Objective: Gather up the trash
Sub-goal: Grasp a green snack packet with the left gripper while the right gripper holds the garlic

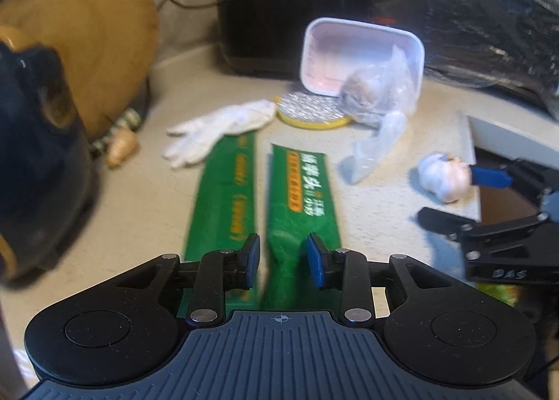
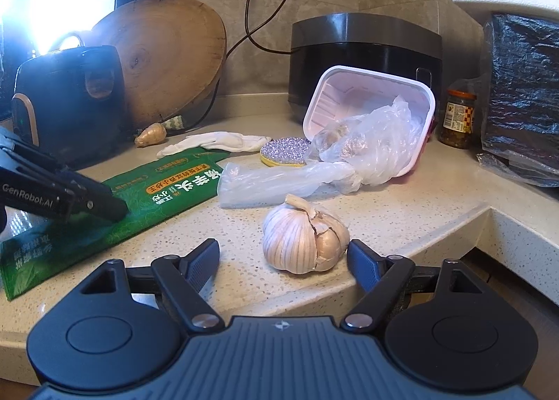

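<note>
A green printed wrapper (image 1: pixel 297 204) lies flat on the counter, also in the right wrist view (image 2: pixel 153 200). My left gripper (image 1: pixel 283 260) hovers over its near end with the jaws partly apart and nothing between them; its black fingers (image 2: pixel 87 200) rest over the wrapper in the right wrist view. A garlic bulb (image 2: pixel 304 239) sits near the counter edge. My right gripper (image 2: pixel 283 260) is open with the bulb just ahead between its fingers, untouched. It also shows in the left wrist view (image 1: pixel 454 197). A clear plastic bag (image 2: pixel 335 158) spills from a tilted pink tray (image 2: pixel 367 85).
A white glove (image 1: pixel 220 127), a yellow scouring pad (image 1: pixel 307 109), a ginger piece (image 2: pixel 150 136), a wooden board (image 2: pixel 167 57), a dark kettle (image 2: pixel 66 99), a black cooker (image 2: pixel 363 47), a jar (image 2: pixel 457 116) and black bags (image 2: pixel 524 92) stand around. The counter edge (image 2: pixel 454 225) drops at right.
</note>
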The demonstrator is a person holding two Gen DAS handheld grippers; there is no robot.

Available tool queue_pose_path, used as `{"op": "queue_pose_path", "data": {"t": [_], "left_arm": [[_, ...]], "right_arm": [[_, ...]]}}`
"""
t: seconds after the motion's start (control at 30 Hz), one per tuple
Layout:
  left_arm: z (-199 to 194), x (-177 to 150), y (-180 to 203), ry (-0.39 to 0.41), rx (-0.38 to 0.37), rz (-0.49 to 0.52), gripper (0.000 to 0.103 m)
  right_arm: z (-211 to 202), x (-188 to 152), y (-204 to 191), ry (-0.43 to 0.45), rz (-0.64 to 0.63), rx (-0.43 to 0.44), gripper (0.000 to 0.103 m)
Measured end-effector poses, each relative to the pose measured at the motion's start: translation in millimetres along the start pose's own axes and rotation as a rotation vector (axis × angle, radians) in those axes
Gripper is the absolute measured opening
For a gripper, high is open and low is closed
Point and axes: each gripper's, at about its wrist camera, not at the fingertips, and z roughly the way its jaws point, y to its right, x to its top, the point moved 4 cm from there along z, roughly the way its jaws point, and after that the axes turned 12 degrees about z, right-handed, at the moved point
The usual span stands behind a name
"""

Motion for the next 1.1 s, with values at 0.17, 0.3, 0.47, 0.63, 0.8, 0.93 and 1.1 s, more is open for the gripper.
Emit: {"op": "queue_pose_path", "data": {"t": [0.17,0.3,0.47,0.63,0.8,0.93,1.1], "left_arm": [[5.9,4.4,7.4,-0.021,-0.06,0.018,0.032],[6.9,7.3,17.1,-0.012,-0.088,0.052,0.032],[6.5,8.7,27.2,-0.005,-0.083,0.075,0.032],[5.0,8.8,32.5,-0.021,-0.041,0.047,0.032],[3.1,8.0,39.4,-0.008,-0.008,0.073,0.028],[-2.6,9.6,39.0,0.037,-0.006,0.084,0.015],[-23.4,13.1,35.0,0.105,0.022,0.074,0.013]], "right_arm": [[0.9,-0.1,-0.9,0.0,0.001,0.003,0.084],[1.7,0.9,-0.2,-0.005,0.003,0.009,0.084],[13.6,10.1,6.1,-0.013,0.033,-0.01,0.084],[22.6,20.1,10.7,-0.025,0.047,-0.025,0.054],[14.8,22.6,15.9,-0.033,0.102,0.018,0.053],[-1.1,25.9,16.3,-0.003,0.11,0.037,0.053],[-21.2,34.0,15.4,0.027,0.118,0.063,0.053]]}}
